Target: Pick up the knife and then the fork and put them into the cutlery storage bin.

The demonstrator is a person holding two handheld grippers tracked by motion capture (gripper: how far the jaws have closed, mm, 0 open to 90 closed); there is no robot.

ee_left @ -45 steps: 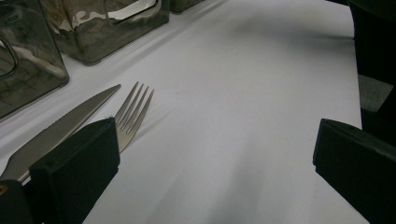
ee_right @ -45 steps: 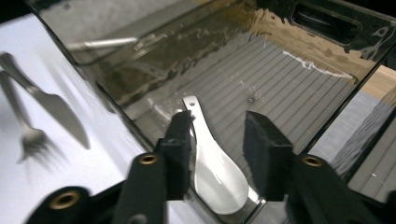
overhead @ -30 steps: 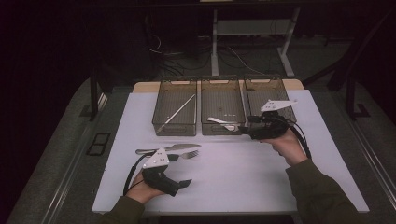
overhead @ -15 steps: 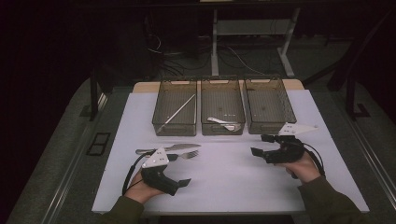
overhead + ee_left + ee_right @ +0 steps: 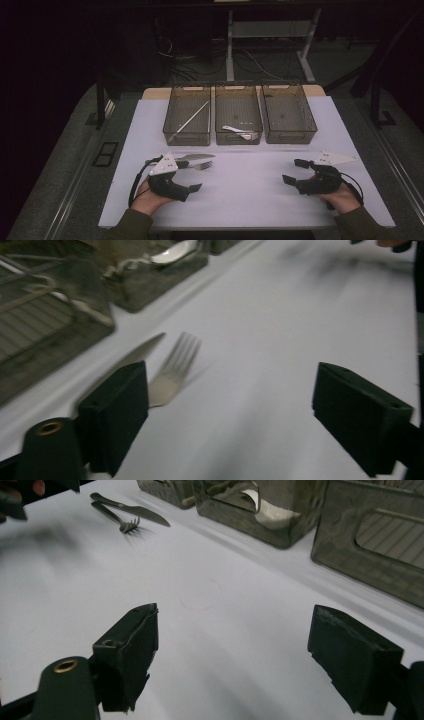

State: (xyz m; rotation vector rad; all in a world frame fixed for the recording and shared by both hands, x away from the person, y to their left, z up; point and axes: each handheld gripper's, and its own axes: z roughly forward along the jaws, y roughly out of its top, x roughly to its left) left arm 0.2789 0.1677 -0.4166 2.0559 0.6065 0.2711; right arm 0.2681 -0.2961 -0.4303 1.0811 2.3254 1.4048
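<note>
We look for writing first and find no brand or label we can read on the bins, the cutlery or the grippers.

Our left gripper (image 5: 194, 176) sits low at the near left of the white table (image 5: 250, 190), jaws wide apart with nothing between them — they have just been closing a little. Just beyond its left jaw lie the fork (image 5: 172, 371) and the knife (image 5: 131, 359), side by side on the table, near the left bin (image 5: 187, 116). In the left gripper view both handles are cut off behind the jaw, so we cannot tell how they end.

Our right gripper (image 5: 295, 171) hovers at the near right, well apart from the cutlery, jaws spread and empty over bare table; they have just been opening. In its own view we catch the fork and knife far off at the top left.

A long thin utensil (image 5: 189, 121) leans in the left bin — too thin to make out. The middle bin (image 5: 238, 120) holds a white spoon (image 5: 239, 132), partly blurred behind the wall. The right bin (image 5: 288, 113) has a dark interior that we cannot read. The room beyond is in darkness.
</note>
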